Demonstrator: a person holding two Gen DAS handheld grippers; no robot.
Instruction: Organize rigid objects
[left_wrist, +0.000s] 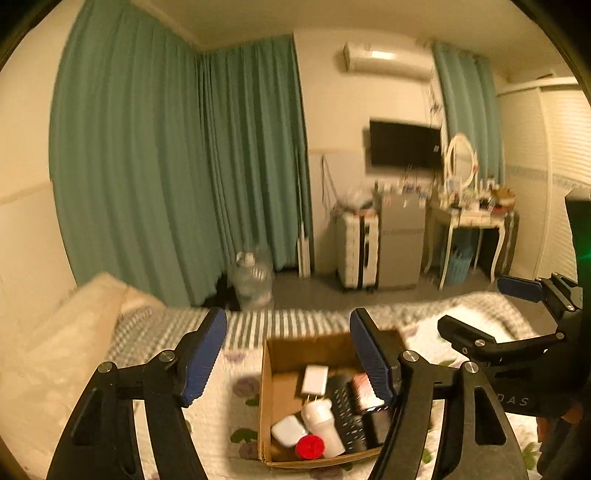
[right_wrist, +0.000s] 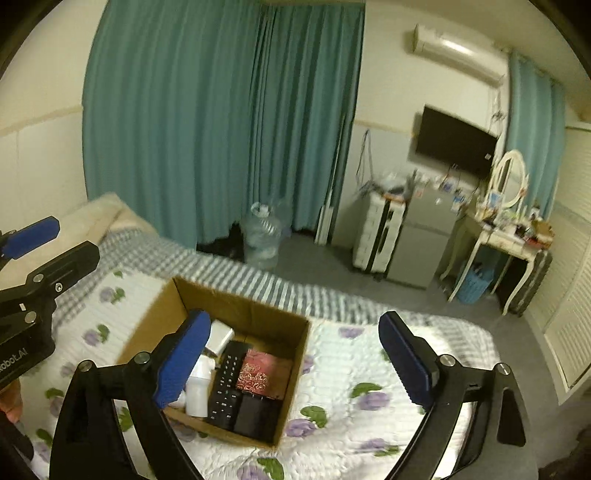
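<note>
I am looking across a bedroom with teal pleated curtains (right_wrist: 221, 110), a wall-mounted black television (right_wrist: 456, 147) and a white dressing table with an oval mirror (right_wrist: 509, 229) on the far side. Between the curtains and the bed, a clear plastic water jug (right_wrist: 264, 236) stands on the grey floor. The white quilted bedspread with purple flowers (right_wrist: 369, 369) carries an open brown cardboard box (right_wrist: 236, 302), my landmark. Inside the box a long black remote control (right_wrist: 226, 387) lies with its long axis running from the near wall to the far wall, a red patterned wallet (right_wrist: 260, 373) touching its right side, a white bottle (right_wrist: 197, 391) on its left, and a white charger block (left_wrist: 314, 380) beyond. My left gripper (left_wrist: 291, 363) hangs above the box, jaws spread wide and empty. My right gripper (right_wrist: 291, 363) hovers over the box's right edge, equally wide and holding nothing.
</note>
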